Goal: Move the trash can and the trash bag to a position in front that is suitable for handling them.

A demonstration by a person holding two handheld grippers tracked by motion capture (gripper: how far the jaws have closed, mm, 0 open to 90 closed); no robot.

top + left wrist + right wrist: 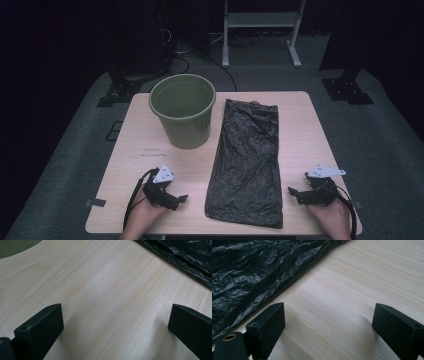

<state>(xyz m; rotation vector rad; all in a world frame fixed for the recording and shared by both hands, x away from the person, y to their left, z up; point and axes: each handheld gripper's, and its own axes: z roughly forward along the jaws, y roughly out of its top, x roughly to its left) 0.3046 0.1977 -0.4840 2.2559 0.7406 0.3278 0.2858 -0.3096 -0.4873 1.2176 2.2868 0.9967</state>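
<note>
At the near edge of the counter (300, 125) the left tool (175, 199) rests at about 7 o'clock, its jaws standing wide with only bare wood between them, and the right tool (296, 193) sits at about 5 o'clock, jaws likewise spread and holding nothing. Between the two, running from 6 o'clock up toward 12, lies the black plastic bag (247, 165), flat and crumpled, its near end close to the counter's front edge and its far end reaching almost level with the bucket's rim. In the right gripper view the bag's (249, 272) edge lies just beside that tool's jaw, not touching. The film looks thin, light and limp, with a glossy, probably slippery skin; it will likely slide and bunch rather than lift as a sheet, so a pinch on a raised wrinkle or on a corner of the near end seems the surest hold, one tool to each side. Farther back, at about 11 o'clock, stands the green bucket (183, 111), upright and open, just beside the bag's far left edge.
</note>
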